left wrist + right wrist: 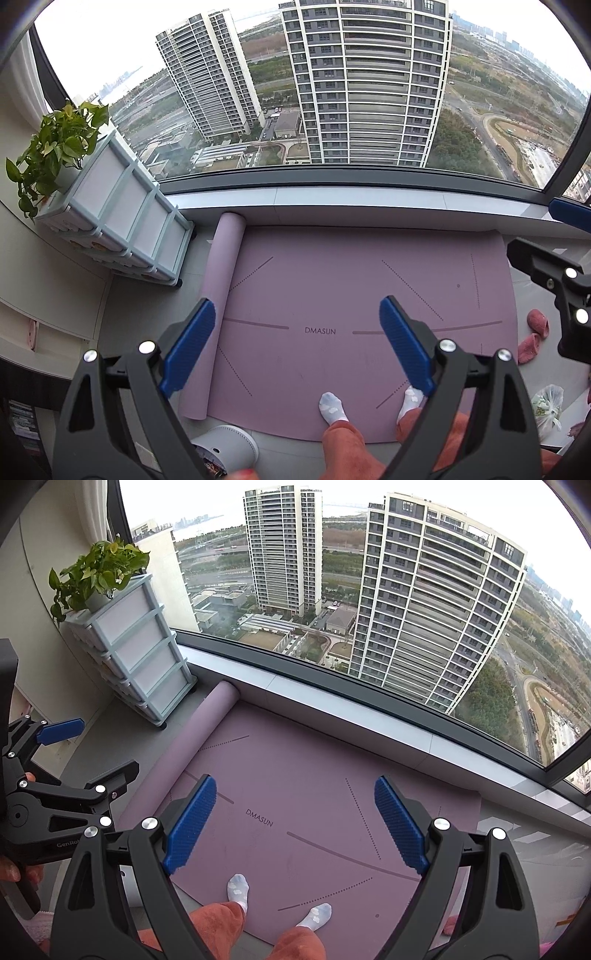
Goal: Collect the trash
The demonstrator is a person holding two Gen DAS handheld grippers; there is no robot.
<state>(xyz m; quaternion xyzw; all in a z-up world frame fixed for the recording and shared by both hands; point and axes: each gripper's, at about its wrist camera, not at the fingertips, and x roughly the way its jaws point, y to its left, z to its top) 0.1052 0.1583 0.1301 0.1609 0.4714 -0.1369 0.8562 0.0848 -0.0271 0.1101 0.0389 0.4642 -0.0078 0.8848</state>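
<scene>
My left gripper (297,345) hangs open above a purple yoga mat (332,288), with nothing between its blue pads. My right gripper (295,823) is open too, empty, over the same mat (314,775). Each gripper shows at the edge of the other's view: the right one (554,280) at the right side, the left one (62,753) at the left side. A clear plastic bag (548,406) with greenish contents lies on the floor right of the mat. A white round bin (225,448) stands at the bottom left, partly hidden by my left gripper.
A person's feet in white socks (332,406) stand on the mat's near edge. A pale blue drawer unit (122,210) with a potted plant (55,147) stands at the left. Pink slippers (533,332) lie right of the mat. A large window (369,609) and its sill run behind.
</scene>
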